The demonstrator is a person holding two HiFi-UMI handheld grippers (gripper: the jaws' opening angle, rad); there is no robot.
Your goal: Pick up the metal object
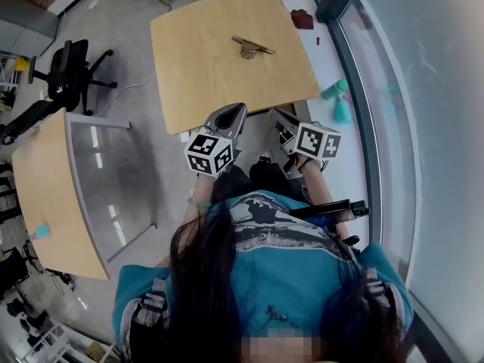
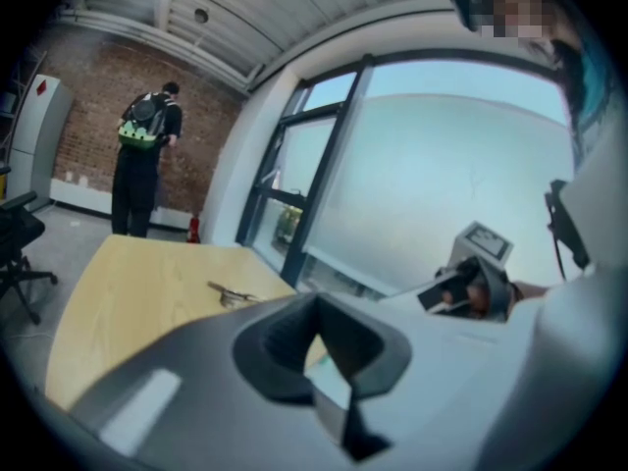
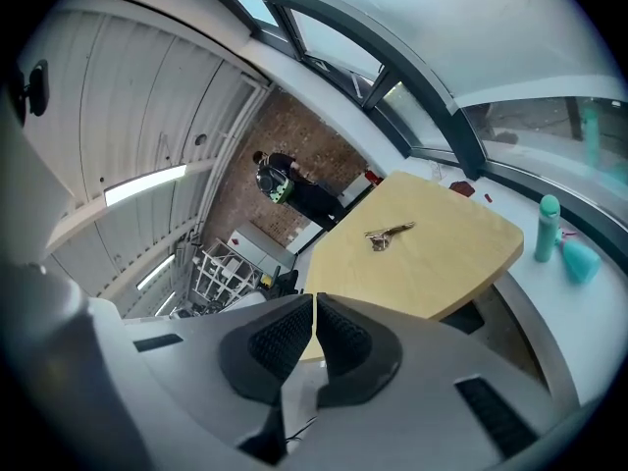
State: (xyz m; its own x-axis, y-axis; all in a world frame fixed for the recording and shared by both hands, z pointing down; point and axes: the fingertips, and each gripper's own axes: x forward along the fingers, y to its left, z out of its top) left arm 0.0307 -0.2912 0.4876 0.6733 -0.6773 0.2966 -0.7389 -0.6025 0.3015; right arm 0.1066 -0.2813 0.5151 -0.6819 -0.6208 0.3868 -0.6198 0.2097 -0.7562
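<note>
Both tongs, left gripper point(image 1: 231, 116) and right gripper point(image 1: 283, 121), are closed and empty at the 6 o'clock edge of the pale wooden table point(image 1: 195, 74). Well apart, at 12 o'clock, lies the brass-coloured metal object point(image 1: 251, 48), a thin bar on a round base. Risk: jaws not opened before contact would likely shove it across the smooth top.

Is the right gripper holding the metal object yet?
No, the right gripper has its jaws shut with nothing between them, and the metal object lies on the wooden table ahead.
</note>
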